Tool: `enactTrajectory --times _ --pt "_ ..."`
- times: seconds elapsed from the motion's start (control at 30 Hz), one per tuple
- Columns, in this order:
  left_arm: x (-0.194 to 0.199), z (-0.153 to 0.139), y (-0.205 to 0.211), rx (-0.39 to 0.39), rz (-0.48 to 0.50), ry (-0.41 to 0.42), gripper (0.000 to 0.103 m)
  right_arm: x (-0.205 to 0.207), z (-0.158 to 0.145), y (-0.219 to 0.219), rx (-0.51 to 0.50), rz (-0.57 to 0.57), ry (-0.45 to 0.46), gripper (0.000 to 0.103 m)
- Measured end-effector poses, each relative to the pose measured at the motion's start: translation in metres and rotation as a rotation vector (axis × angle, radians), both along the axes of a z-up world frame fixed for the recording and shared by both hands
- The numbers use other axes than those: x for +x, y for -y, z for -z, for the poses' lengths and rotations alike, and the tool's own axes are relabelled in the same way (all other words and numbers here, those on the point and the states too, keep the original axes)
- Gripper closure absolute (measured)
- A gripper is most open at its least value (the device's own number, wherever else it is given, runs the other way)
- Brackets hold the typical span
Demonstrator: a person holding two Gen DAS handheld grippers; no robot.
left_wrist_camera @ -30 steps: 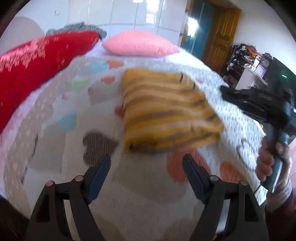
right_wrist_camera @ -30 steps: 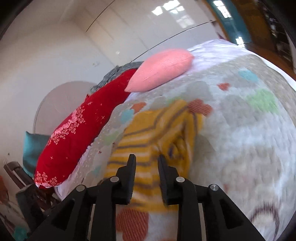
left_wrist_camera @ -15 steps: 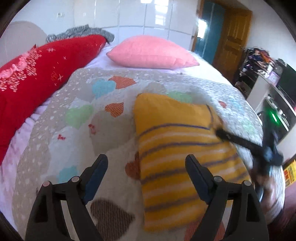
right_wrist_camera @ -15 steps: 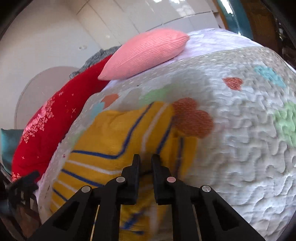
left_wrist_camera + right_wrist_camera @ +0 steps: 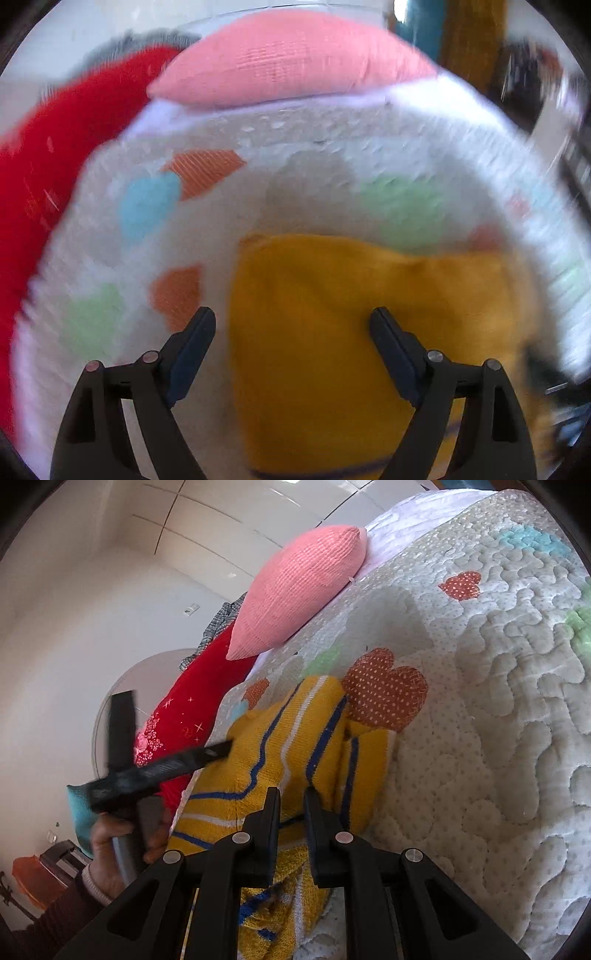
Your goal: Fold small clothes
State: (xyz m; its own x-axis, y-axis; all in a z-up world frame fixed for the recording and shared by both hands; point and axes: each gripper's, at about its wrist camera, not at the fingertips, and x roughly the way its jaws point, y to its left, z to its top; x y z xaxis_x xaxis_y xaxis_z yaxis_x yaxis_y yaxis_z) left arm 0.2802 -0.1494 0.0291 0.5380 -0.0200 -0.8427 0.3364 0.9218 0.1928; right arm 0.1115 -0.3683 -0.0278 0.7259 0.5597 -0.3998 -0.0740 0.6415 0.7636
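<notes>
- The yellow striped sweater (image 5: 295, 753) lies folded on the heart-patterned quilt (image 5: 480, 738), below the pink pillow (image 5: 299, 587).
- The right gripper (image 5: 291, 801) is clenched on a fold of the knit.
- The left gripper (image 5: 291, 325) hovers spread wide over the garment's left edge, grasping nothing.

A bed fills most of both views, spread with a white quilted coverlet (image 5: 498, 709) patched with coloured hearts. A pink pillow (image 5: 299, 590) lies at upper centre, a long red bolster (image 5: 188, 716) to its left. Pale glossy wall panels (image 5: 122, 554) fill the upper left of the right wrist view. A wooden door (image 5: 469, 37) shows, blurred, at upper right of the left wrist view.
</notes>
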Motion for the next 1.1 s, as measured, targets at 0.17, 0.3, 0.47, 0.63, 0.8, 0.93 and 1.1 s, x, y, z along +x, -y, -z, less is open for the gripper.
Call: enactTrajectory --times 0.17,0.3,0.47,0.63,0.8,0.93,1.1 --pt "0.021 -0.014 -0.033 0.109 -0.194 0.074 0.016 0.000 0.002 0.003 0.008 -0.006 0.000 0.091" --pt "0.007 -0.046 -0.025 -0.091 -0.106 0.063 0.015 -0.001 0.004 0.008 0.039 -0.012 -0.001 0.090" --pt "-0.027 -0.050 0.040 -0.183 0.084 -0.016 0.015 -0.027 -0.005 0.037 0.128 0.100 0.065 0.051" --pt "-0.065 -0.027 0.115 -0.066 0.292 -0.026 0.015 -0.065 0.004 0.089 0.272 0.332 0.133 0.036" --pt "-0.067 0.003 0.148 0.102 0.311 -0.054 0.078 -0.062 0.004 0.087 0.263 0.326 0.120 0.037" --pt "-0.052 -0.024 0.126 -0.086 0.221 -0.076 0.091 -0.059 0.004 0.087 0.262 0.324 0.114 0.037" --pt "-0.074 -0.039 0.140 -0.142 0.259 -0.081 0.091 -0.063 0.008 0.093 0.316 0.326 0.122 0.038"
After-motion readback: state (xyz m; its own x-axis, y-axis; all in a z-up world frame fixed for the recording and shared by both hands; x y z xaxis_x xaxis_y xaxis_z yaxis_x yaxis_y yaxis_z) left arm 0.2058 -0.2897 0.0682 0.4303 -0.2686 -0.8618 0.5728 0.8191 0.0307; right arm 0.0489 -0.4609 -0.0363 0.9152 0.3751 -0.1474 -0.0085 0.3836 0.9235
